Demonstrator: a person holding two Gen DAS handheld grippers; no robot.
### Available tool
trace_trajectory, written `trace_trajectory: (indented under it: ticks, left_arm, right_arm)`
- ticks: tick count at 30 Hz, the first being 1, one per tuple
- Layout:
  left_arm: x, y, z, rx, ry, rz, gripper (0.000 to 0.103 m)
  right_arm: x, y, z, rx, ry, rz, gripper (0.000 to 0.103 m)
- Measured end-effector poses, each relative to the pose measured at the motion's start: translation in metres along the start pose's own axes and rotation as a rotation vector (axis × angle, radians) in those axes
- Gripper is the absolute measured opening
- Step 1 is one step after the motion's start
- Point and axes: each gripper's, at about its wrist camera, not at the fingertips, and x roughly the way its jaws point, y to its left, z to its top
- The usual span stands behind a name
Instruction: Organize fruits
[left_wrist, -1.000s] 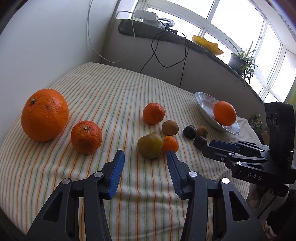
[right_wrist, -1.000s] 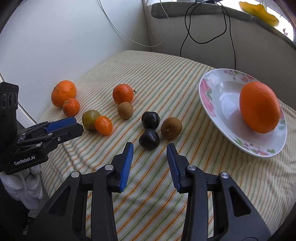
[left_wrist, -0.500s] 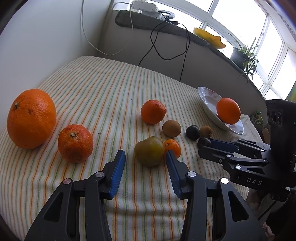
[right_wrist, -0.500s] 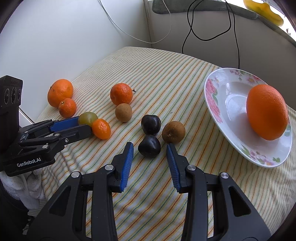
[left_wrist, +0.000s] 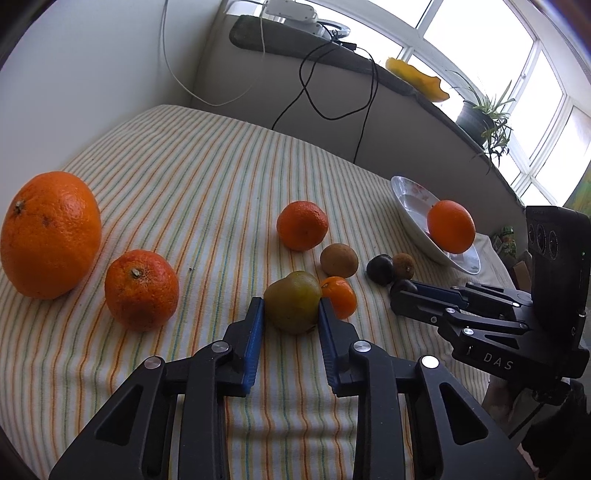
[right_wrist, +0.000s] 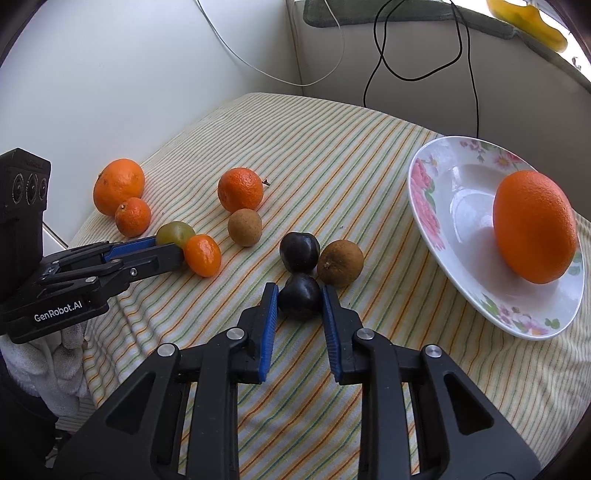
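A green-yellow fruit (left_wrist: 291, 301) rests on the striped cloth, and my left gripper (left_wrist: 291, 310) is shut on it, one blue pad on each side. A small mandarin (left_wrist: 338, 297) touches its right side. My right gripper (right_wrist: 300, 295) is shut on the nearer dark plum (right_wrist: 299, 300), which sits on the cloth against a second plum (right_wrist: 299, 251) and a brown kiwi (right_wrist: 340, 262). To the right, a flowered plate (right_wrist: 443, 206) holds one orange (right_wrist: 533, 225).
A large orange (left_wrist: 48, 232) and a smaller orange (left_wrist: 141, 290) lie at the left. A mandarin (left_wrist: 302, 225) and another kiwi (left_wrist: 338, 260) are mid-table. Cables (left_wrist: 332, 92) hang down the back wall. The cloth (right_wrist: 369, 155) drops off at the near edge.
Both grippers moved forward and down. The left jaws narrowed onto the green-yellow fruit and the right jaws onto the near plum.
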Motion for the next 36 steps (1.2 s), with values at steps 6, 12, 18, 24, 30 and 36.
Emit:
trace_trajectory:
  ticks: [6,12,18,24,30,36]
  left_arm:
    - [-0.008,0.007,-0.001,-0.037,-0.014,-0.028,0.026]
    - [-0.024,-0.002,0.005,-0.018,-0.045,-0.038,0.026]
    - [-0.032,-0.027,0.014,0.032,-0.072,-0.059,0.026]
    - [-0.02,-0.061,0.018,0.082,-0.062,-0.098,0.026]
    - [-0.004,-0.095,0.02,0.131,-0.04,-0.132,0.026]
    - [0.017,-0.131,0.023,0.181,-0.007,-0.156,0.026]
  right_arm:
    - [-0.008,0.001,-0.003,0.008,-0.021,0.019,0.024]
    - [-0.033,-0.005,-0.006,0.02,-0.071,0.037,0.024]
    - [-0.069,-0.027,-0.013,0.058,-0.139,0.028,0.024]
    - [-0.098,-0.056,-0.021,0.081,-0.183,-0.025,0.024]
    - [-0.115,-0.088,-0.03,0.108,-0.207,-0.068,0.024]
    - [-0.115,-0.12,-0.034,0.138,-0.205,-0.085,0.024]
